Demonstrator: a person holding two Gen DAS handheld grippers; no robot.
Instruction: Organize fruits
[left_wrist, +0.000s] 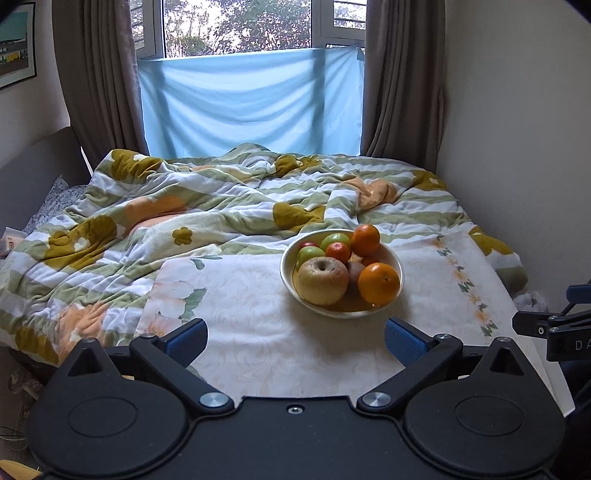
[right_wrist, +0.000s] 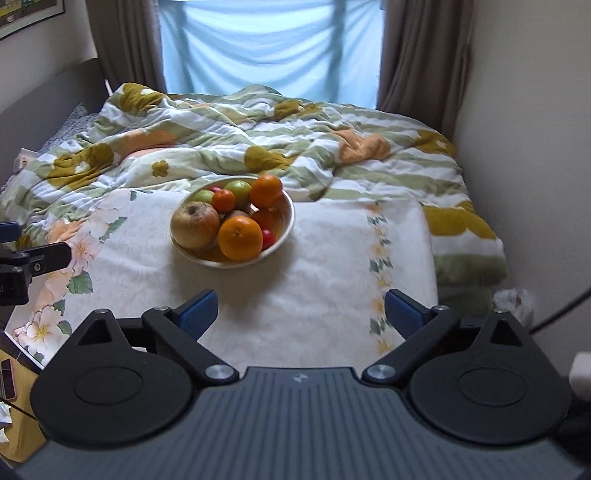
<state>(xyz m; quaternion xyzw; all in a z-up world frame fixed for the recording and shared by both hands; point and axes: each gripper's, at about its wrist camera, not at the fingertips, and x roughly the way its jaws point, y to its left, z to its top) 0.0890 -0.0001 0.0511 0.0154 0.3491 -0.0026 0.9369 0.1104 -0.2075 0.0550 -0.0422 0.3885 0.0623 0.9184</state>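
Both claws, left gripper (left_wrist: 295, 339) and right gripper (right_wrist: 301, 314), are hanging released and empty; ahead, the heaped bowl (right_wrist: 286, 225) is probably inviting a rolling orange (right_wrist: 240, 238).

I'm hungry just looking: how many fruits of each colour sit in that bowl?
Orange fruits: 4
Green fruits: 2
Red fruits: 2
Tan apple: 1
Brownish fruit, half hidden: 1
Total: 10 showing
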